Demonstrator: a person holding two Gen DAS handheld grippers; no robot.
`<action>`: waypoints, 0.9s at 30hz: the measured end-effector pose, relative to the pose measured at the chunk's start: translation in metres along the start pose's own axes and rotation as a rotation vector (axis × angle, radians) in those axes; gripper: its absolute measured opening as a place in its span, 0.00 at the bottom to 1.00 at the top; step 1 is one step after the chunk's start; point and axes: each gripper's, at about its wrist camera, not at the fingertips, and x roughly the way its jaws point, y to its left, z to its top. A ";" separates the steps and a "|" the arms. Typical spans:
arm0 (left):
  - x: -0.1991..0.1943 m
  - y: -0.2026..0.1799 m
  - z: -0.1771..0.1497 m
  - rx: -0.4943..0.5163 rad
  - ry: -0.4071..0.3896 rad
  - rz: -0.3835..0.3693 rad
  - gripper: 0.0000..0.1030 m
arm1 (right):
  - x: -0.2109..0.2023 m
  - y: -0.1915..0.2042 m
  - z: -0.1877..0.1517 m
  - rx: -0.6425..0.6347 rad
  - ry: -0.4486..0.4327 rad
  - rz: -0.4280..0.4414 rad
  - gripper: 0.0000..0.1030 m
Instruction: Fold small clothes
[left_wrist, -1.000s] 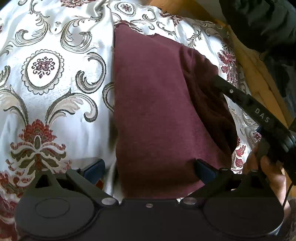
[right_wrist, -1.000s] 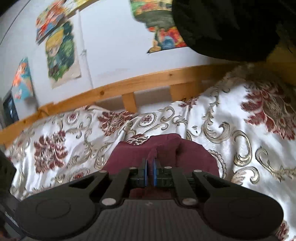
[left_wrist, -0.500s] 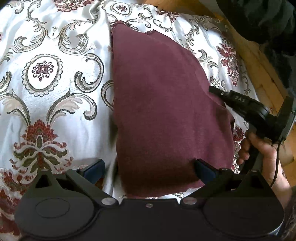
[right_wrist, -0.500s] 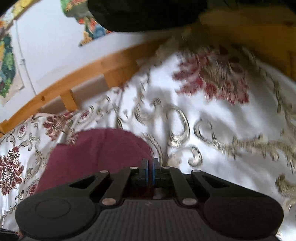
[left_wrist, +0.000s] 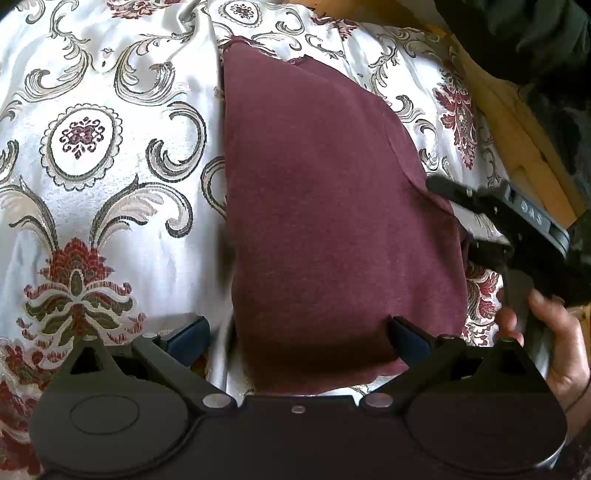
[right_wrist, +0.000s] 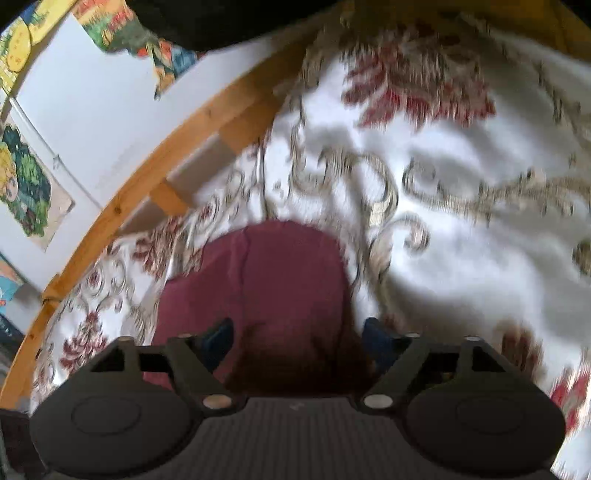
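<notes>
A: Reading the left wrist view from the left edge across, where do we stand?

B: Our left gripper (left_wrist: 299, 332) sits at the bottom of the frame with its jaws spread wide, one blue pad (left_wrist: 190, 332) over the cream satin bedspread with scrolled floral pattern (left_wrist: 110, 155), the other against the near right edge of the folded maroon knit garment (left_wrist: 332, 221), which fills the centre; it clamps nothing

A: And at the right edge?

B: Our right gripper (left_wrist: 465, 225) reaches in beside the garment's right side, held by a hand (left_wrist: 554, 343) at the lower right. Its jaws have just been opening, and in its own view they stand wide, with the cloth between them but not pinched, so we read it as let go

A: How do we finish this fold well?

B: We judge the flap is laid down, so we should lift the right tool away without dragging the edge, then press the layers flat before the next fold
</notes>
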 end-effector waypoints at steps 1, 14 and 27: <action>0.000 0.000 0.000 0.002 0.000 0.000 0.99 | 0.001 0.003 -0.003 -0.012 0.039 -0.025 0.86; 0.001 -0.001 0.001 0.012 0.017 0.006 0.99 | 0.001 0.009 -0.009 -0.080 0.002 -0.094 0.95; 0.003 0.000 0.002 0.018 0.018 -0.001 0.99 | 0.030 0.003 -0.009 -0.055 0.007 -0.058 0.99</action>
